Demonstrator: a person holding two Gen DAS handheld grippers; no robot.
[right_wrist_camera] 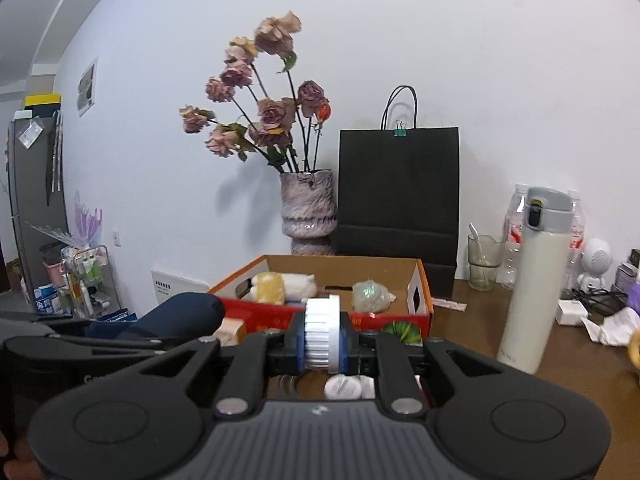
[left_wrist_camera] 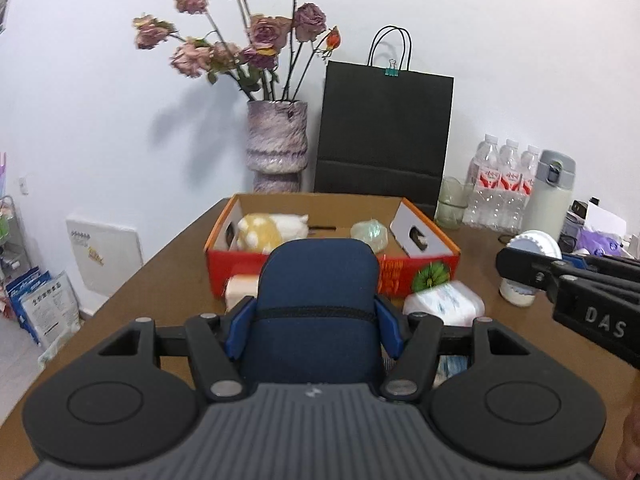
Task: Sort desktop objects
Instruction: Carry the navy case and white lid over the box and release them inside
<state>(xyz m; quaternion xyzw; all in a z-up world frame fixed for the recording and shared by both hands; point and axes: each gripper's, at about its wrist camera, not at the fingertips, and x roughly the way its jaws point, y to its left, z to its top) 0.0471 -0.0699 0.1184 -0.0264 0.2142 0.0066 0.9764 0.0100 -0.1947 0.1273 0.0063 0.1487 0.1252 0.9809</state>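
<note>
Holding a navy blue pouch (left_wrist_camera: 318, 304) between its blue pads, the left claw (left_wrist_camera: 316, 320) stands fairly wide, pressed against both sides of the soft case. The pouch is rounded at the top, made of matte fabric, with a dark zip line running across its middle. It hangs above the brown table (left_wrist_camera: 168, 276), just in front of the cardboard box (left_wrist_camera: 332, 268).

The right claw (right_wrist_camera: 322, 338) is nearly closed, clamped on a small white round thing with a ribbed edge (right_wrist_camera: 322, 334), held on its edge so the flat faces meet the pads. From the left wrist view this same thing shows as a white disc at the tip of the other claw (left_wrist_camera: 532, 264), off to the right of the box.

The box is open at the top, with a red and orange front, a printed green fan shape and cut-out handle holes in its side flaps. Inside it lie a yellow and white plush toy (left_wrist_camera: 272, 228) on the left and a pale green crinkled bundle (left_wrist_camera: 370, 234) toward the right.

On the table in front of the box sit a cream-coloured block (left_wrist_camera: 240, 290) and a white wrapped packet (left_wrist_camera: 444, 302).

Behind the box stand a purple vase (left_wrist_camera: 277, 144) with dried roses and a black paper bag (left_wrist_camera: 384, 136). To the right are a glass cup (right_wrist_camera: 484, 262), water bottles (left_wrist_camera: 504, 184) and a tall white flask (right_wrist_camera: 536, 280).
</note>
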